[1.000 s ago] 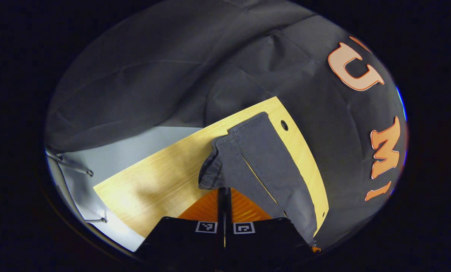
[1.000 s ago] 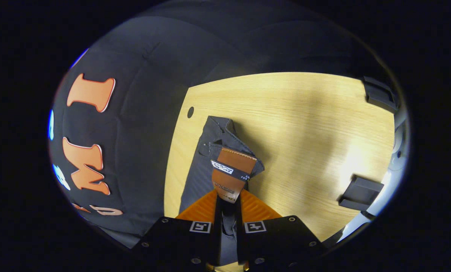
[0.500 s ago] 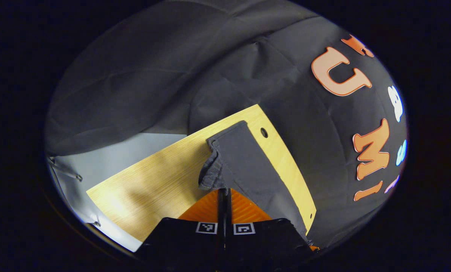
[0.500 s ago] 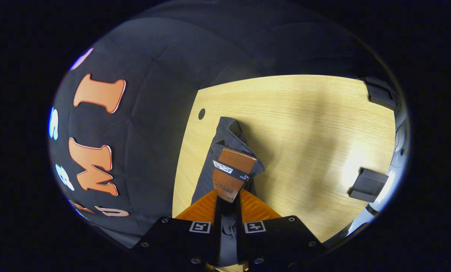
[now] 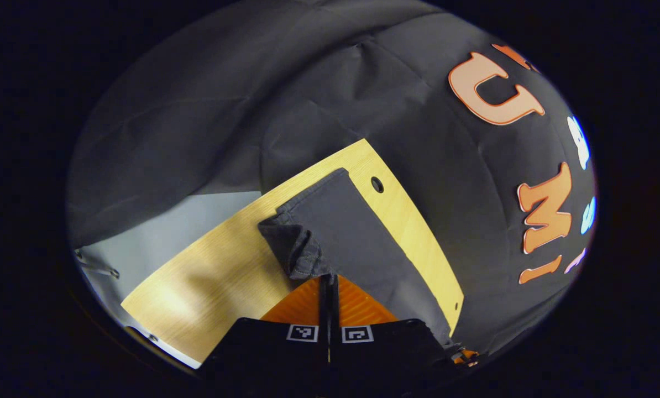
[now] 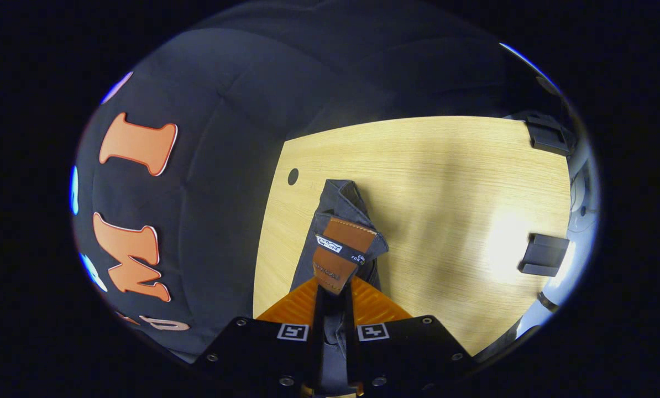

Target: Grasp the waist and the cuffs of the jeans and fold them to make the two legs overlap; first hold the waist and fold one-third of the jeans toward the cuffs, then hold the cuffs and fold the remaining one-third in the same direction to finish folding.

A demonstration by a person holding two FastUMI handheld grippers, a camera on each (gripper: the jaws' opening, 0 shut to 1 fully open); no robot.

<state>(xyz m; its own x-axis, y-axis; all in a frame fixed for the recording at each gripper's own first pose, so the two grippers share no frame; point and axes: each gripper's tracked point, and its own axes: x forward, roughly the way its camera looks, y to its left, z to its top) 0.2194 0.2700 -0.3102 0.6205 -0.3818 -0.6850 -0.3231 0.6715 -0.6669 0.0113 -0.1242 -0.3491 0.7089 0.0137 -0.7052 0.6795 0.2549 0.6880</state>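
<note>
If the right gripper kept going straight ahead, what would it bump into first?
Probably the dark grey jeans it already pinches by the brown leather waist patch, then the light wooden table. Depth is unclear.

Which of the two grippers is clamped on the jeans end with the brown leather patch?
The right gripper: the leather patch sits at its fingertips. The left gripper pinches plain dark fabric.

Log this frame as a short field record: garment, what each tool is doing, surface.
garment: dark grey jeans, partly lifted off the table
left tool: shut on a bunched edge of the jeans
right tool: shut on the waist at the brown leather patch
surface: light wooden table with a small round hole near its edge
background: black cloth wall
</note>
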